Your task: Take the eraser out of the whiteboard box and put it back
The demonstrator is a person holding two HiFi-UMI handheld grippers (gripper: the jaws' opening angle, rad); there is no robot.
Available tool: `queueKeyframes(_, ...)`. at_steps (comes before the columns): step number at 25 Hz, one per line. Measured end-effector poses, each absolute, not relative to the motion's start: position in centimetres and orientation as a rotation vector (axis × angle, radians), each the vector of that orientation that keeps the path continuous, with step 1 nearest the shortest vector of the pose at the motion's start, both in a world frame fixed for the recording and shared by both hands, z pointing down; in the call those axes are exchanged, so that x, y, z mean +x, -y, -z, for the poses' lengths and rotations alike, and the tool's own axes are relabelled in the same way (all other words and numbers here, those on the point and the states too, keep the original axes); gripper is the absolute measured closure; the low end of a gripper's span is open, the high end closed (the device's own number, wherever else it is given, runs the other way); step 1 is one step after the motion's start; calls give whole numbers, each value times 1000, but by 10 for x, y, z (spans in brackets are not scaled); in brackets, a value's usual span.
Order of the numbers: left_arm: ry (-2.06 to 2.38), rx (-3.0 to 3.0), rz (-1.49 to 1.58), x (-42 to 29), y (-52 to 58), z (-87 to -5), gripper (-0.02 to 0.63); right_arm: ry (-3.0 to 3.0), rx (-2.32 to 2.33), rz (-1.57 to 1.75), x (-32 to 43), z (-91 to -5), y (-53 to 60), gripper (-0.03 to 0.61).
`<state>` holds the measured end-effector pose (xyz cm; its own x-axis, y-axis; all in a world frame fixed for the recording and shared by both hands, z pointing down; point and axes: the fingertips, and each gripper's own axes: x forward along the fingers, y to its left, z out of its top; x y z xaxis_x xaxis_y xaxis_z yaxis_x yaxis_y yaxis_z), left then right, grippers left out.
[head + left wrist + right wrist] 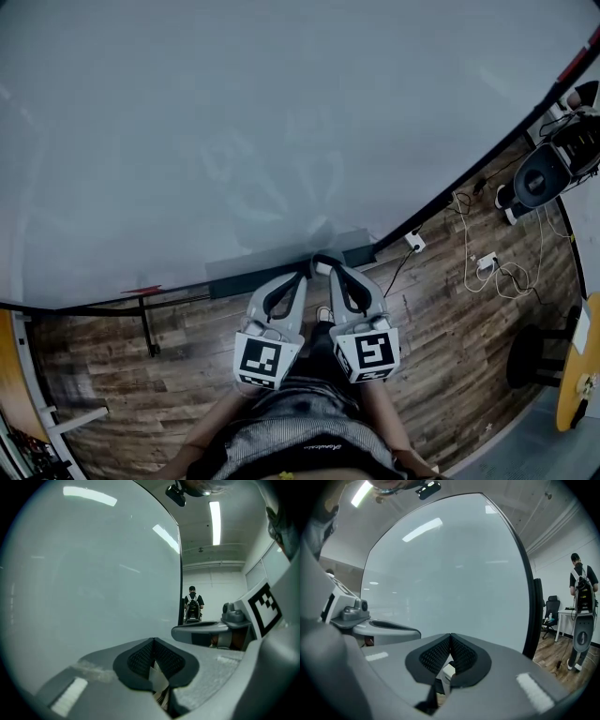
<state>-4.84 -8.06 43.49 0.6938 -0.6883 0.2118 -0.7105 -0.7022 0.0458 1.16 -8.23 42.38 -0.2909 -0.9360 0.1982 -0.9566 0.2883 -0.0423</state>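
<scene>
A big whiteboard (234,122) fills the head view. Along its lower edge runs a long grey box (272,263); no eraser shows in any view. My two grippers are held side by side, pointing at the box. The left gripper (306,273) has its tips by the box's front edge, jaws shut and empty. Close beside it, the right gripper (323,267) is also shut with nothing in it. In the left gripper view the black pads (140,660) meet at the tip in front of the whiteboard (84,588). The right gripper view shows the same, with the pads (461,660) closed together.
A red marker (141,290) lies on the board's ledge at left, above a stand leg (145,328). White cables and a socket (413,242) trail over the wooden floor at right, near a chair base (539,176). A person with a backpack (581,597) stands far off.
</scene>
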Motion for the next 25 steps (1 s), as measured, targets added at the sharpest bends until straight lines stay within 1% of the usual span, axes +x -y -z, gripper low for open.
queueKeyframes(13,985,2815,-263,-66,54,-438,614,2333,1919,-255,-7,-437,58,575)
queueKeyframes(18,1026,2828,-319,-59,61,-446,614,2340,1859,-252,4,-441,61,575)
queueKeyframes(25,1132,2752,-310,-37,78,-441,614,2391,1723,-230,22,-436,79,575)
